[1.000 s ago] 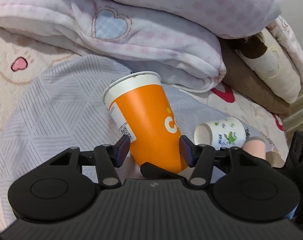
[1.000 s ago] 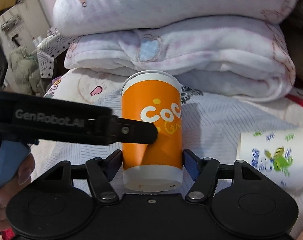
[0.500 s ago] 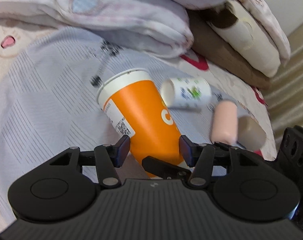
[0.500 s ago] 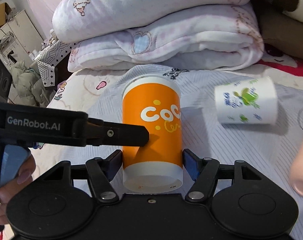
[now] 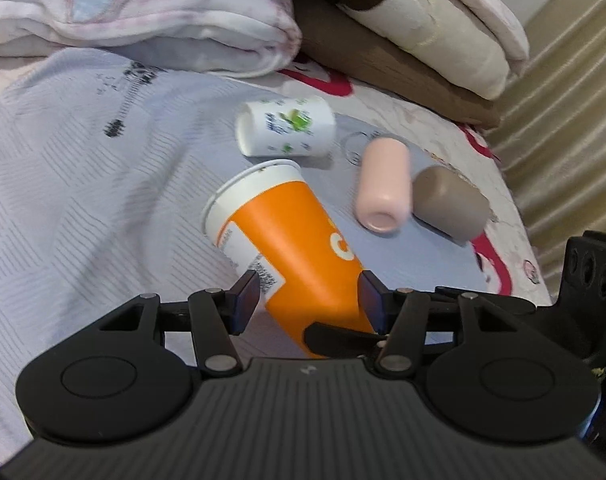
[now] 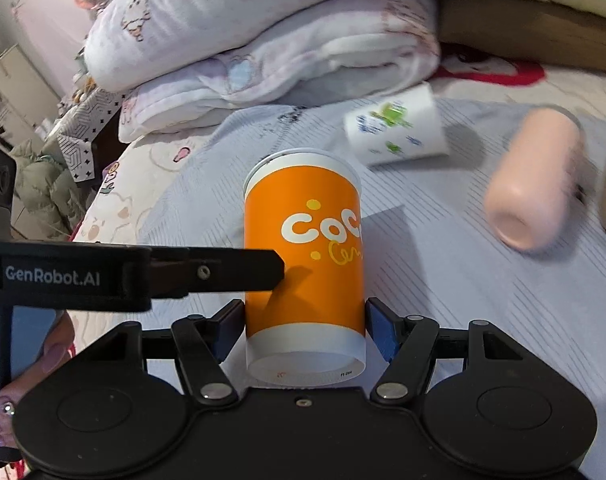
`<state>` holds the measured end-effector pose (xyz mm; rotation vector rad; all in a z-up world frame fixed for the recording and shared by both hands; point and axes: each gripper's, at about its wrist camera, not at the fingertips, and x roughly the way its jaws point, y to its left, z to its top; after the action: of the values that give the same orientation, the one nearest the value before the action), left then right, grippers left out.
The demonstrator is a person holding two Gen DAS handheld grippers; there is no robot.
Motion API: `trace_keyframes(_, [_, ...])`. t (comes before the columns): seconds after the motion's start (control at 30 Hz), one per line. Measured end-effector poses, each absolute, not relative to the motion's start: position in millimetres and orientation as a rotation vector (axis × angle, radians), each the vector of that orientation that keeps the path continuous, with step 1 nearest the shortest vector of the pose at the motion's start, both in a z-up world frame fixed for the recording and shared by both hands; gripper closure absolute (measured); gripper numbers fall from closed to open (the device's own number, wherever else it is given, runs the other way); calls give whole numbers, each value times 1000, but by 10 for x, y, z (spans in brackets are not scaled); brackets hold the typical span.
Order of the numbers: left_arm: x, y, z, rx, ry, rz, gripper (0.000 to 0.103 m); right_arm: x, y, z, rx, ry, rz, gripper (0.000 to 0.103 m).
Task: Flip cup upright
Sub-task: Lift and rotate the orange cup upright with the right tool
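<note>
An orange paper cup (image 6: 305, 264) with white rim and base is held in the air between both grippers. My right gripper (image 6: 305, 326) is shut on its lower body near the base. My left gripper (image 5: 305, 294) is shut on the same cup (image 5: 287, 240), lower on its body, with the rim pointing away and to the left. The left gripper's finger (image 6: 223, 270) crosses the right wrist view and touches the cup's side.
On the grey sheet (image 5: 83, 200) lie a white printed cup (image 5: 287, 130), a pink cup (image 5: 381, 184) and a brown cup (image 5: 449, 202), all on their sides. Folded blankets (image 5: 143, 20) and pillows (image 5: 423, 20) are stacked behind. A curtain (image 5: 563, 100) hangs at the right.
Both grippers have kept their hold on the orange cup and risen and tipped with it. The views now look down more on the bed, and the pink and brown cups have come into sight.
</note>
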<state>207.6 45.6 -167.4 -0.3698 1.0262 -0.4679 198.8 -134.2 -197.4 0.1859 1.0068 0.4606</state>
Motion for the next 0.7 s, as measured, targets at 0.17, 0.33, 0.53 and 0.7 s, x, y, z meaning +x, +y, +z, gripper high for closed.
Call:
trace_keyframes(0.17, [2075,331,-1702,-417,1081,-505,50,1798,-1684,-1956,259,1001,355,32])
trace_keyframes(0.33, [2040,179,-1780,-404,1119,-537,50,1642,-1967,-2009,338,1014,305,32])
trace_keyframes(0.53, [2059,92,-1923,-446,1162,-553,50,1592,-1824,-2171,323,1101,326,32])
trace_keyframes(0.7, [2139,129,-2003,-485,1184,-547,50,1662,-1812,-2212,321,1168,402,25])
